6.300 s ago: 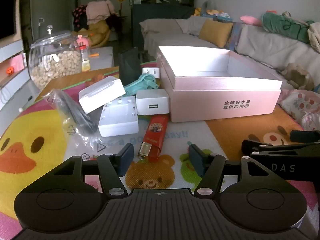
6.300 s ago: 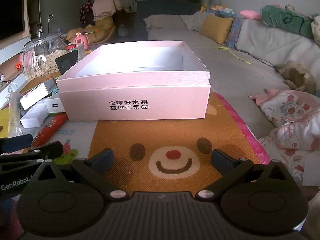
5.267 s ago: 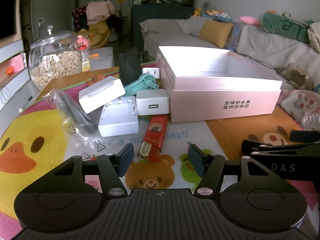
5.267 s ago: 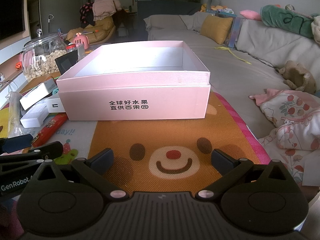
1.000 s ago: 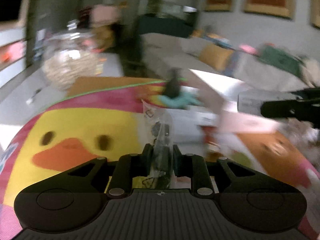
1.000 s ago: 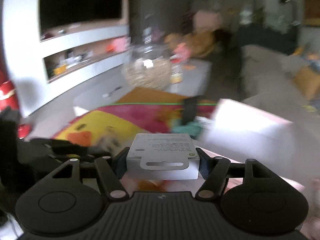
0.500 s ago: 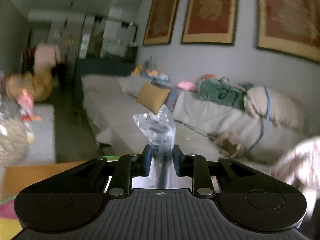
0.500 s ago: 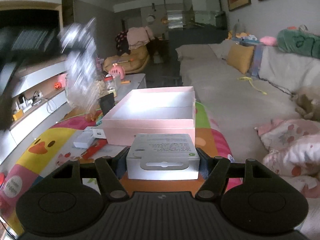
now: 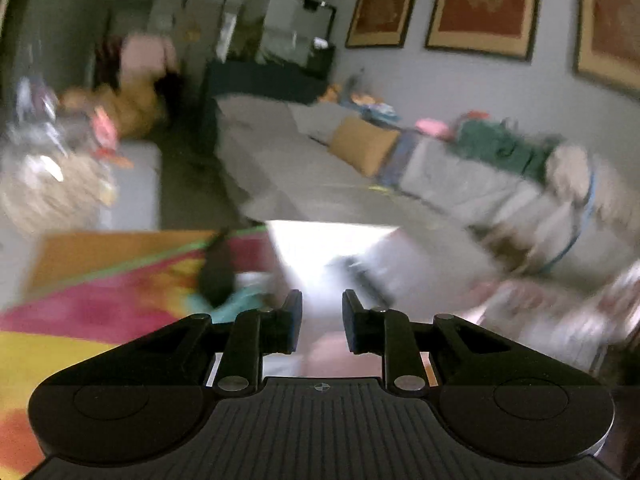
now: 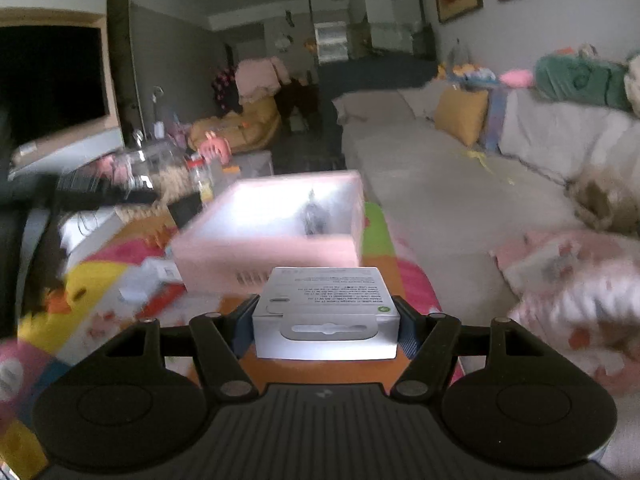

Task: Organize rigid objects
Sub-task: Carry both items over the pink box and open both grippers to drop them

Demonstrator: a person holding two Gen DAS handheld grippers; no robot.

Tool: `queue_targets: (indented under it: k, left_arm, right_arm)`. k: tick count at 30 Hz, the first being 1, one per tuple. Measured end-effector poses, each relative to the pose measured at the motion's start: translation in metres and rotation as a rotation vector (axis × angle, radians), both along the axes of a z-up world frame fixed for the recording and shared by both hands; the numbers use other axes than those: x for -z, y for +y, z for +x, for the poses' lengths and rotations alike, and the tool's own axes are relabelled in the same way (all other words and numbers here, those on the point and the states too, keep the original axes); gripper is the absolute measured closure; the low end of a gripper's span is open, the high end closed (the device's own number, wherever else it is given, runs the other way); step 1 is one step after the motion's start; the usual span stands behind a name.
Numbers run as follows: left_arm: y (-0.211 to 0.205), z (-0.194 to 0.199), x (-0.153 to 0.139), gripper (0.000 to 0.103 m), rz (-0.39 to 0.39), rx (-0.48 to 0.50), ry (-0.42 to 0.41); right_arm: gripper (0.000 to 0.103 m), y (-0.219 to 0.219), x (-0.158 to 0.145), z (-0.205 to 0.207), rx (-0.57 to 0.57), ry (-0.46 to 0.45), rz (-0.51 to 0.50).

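Fingers (image 10: pixel 410 330) of the right gripper (image 10: pixel 326 330) clamp the white carton (image 10: pixel 326 314); left gripper (image 9: pixel 322 322) closing, empty; carry it level over the pink box (image 10: pixel 272 236) ahead, which probably already holds something dark.

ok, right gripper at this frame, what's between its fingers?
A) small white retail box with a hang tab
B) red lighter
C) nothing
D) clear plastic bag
A: the right gripper has its pads pressed on both sides of the small white box, hang tab facing the camera, in front of the pink box.
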State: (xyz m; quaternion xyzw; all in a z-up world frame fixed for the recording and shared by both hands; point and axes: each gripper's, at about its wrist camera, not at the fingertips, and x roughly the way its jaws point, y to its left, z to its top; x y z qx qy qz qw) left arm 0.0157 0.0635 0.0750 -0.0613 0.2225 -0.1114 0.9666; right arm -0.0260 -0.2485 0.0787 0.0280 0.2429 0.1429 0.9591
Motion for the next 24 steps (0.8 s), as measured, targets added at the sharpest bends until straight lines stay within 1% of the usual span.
queue_targets:
  k: [1,2,4,6,7,8,9,11,12,14,16,18,20,21,23,24]
  left_arm:
    - [-0.001,-0.010,0.001,0.079,0.044,-0.006,-0.007]
    - [-0.001,-0.017,0.006,0.079,0.077,-0.010,0.004]
    - [0.005,-0.023,0.015,0.079,0.105,-0.007,0.062]
    - [0.006,-0.025,0.024,0.079,0.131,0.010,0.107]
    - [0.007,-0.027,0.027,0.079,0.148,0.013,0.116]
    - [0.008,-0.030,0.031,0.079,0.162,0.011,0.119]
    - [0.008,-0.032,0.033,0.079,0.169,0.007,0.120]
    - [0.015,-0.037,0.038,0.079,0.146,0.000,0.114]
    - [0.019,-0.038,0.040,0.079,0.123,-0.007,0.115]
    - [0.032,-0.038,0.044,0.079,0.081,-0.043,0.127]
    - [0.042,-0.036,0.048,0.079,0.056,-0.097,0.135]
    - [0.052,-0.032,0.048,0.079,0.018,-0.154,0.135]
    - [0.060,-0.032,0.048,0.079,-0.029,-0.196,0.136]
    - [0.064,-0.035,0.049,0.079,-0.046,-0.209,0.138]
    - [0.068,-0.038,0.051,0.079,-0.067,-0.222,0.144]
    - [0.069,-0.040,0.053,0.079,-0.071,-0.226,0.146]
  right_arm:
    - [0.035,0.004,-0.008,0.004,-0.004,-0.022,0.003]
    - [0.035,0.011,-0.019,0.010,-0.008,-0.056,0.011]
    - [0.035,0.022,-0.043,0.026,-0.019,-0.114,0.033]
    - [0.034,0.038,-0.071,0.054,-0.033,-0.179,0.053]
    - [0.025,0.046,-0.083,0.068,-0.030,-0.203,0.057]
    - [0.014,0.055,-0.091,0.084,-0.031,-0.214,0.050]
    - [0.014,0.065,-0.095,0.099,-0.035,-0.200,0.025]
    - [0.014,0.081,-0.089,0.117,-0.015,-0.108,-0.019]
    - [0.014,0.084,-0.082,0.116,-0.034,-0.075,-0.011]
    - [0.014,0.090,-0.058,0.103,-0.104,-0.014,0.014]
    - [0.014,0.100,-0.028,0.090,-0.148,0.070,0.011]
    - [0.017,0.115,0.001,0.083,-0.192,0.176,0.023]
    - [0.023,0.133,0.024,0.084,-0.230,0.288,0.063]
    - [0.024,0.141,0.030,0.087,-0.244,0.327,0.078]
    - [0.024,0.160,0.039,0.096,-0.260,0.383,0.091]
    - [0.024,0.170,0.041,0.099,-0.263,0.387,0.086]
